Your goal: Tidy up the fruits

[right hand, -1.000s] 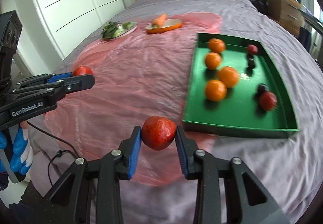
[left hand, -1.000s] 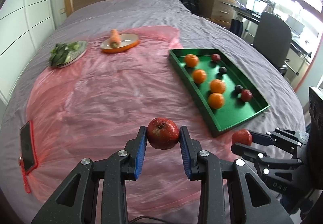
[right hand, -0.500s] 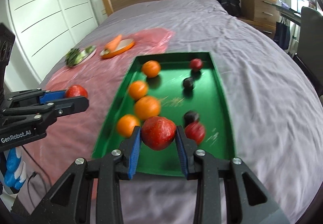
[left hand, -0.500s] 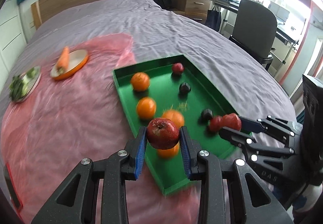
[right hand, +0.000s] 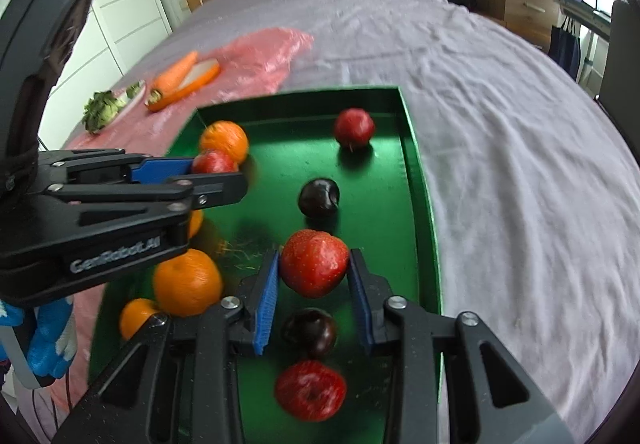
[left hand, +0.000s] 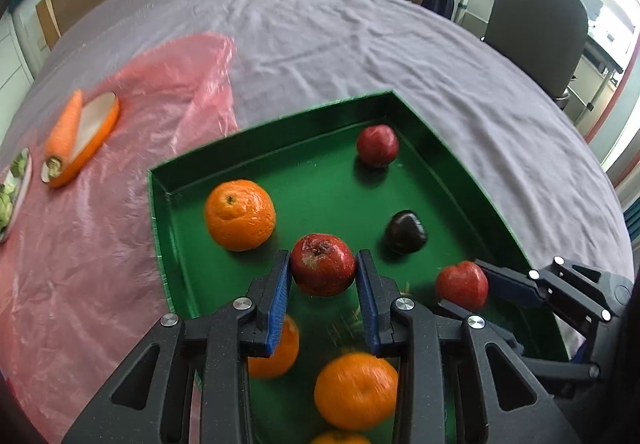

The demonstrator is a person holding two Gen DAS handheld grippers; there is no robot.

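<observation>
Gripping one red apple (left hand: 323, 270) each, both grippers' fingers (left hand: 280, 296) above the green tray (left hand: 280, 131).

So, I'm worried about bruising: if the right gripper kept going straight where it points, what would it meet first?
Probably the green tray's floor, near the dark plum; depth is unclear. The right gripper already holds a red apple.

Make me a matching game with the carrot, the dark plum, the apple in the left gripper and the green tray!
Things:
1. carrot
2. dark plum
3. apple in the left gripper
4. green tray

Places:
A. lying loose on the tray floor
B. resting on the bed cover
C. on the orange-rimmed dish
D. squeezed between blue pads, above the tray

Pairs: 1-C, 2-A, 3-D, 4-B
</observation>
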